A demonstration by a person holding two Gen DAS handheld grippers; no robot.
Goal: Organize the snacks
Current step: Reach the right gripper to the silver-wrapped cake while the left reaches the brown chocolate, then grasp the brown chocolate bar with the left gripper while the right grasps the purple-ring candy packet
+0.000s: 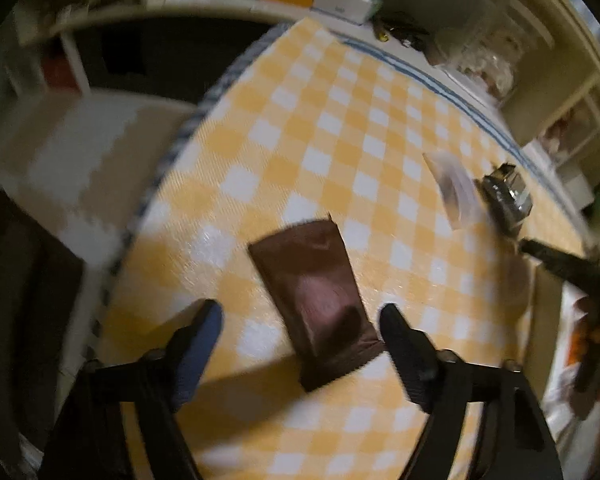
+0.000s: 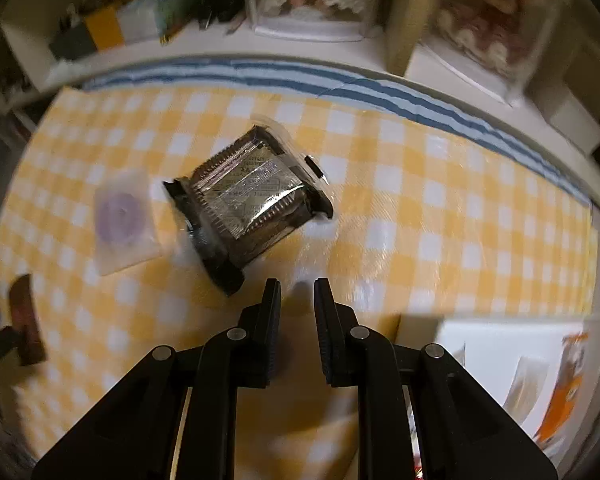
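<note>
The counter (image 1: 340, 128) is covered by a yellow checked cloth. A brown snack packet (image 1: 316, 296) is framed between the parted jaws of the left gripper (image 1: 300, 320) (untouched). The right gripper (image 2: 297, 292) is closed, empty, near a silver packet (image 2: 252, 196).

A yellow-and-white checked tablecloth (image 2: 440, 208) with blue-striped edge covers the table; cream open shelving (image 2: 396, 40) stands at twelve o'clock, dimly lit.

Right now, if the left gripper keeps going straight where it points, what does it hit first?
Most likely the brown packet: it lies on the checked cloth between the open fingers of the left gripper. Blur hides how near.
</note>
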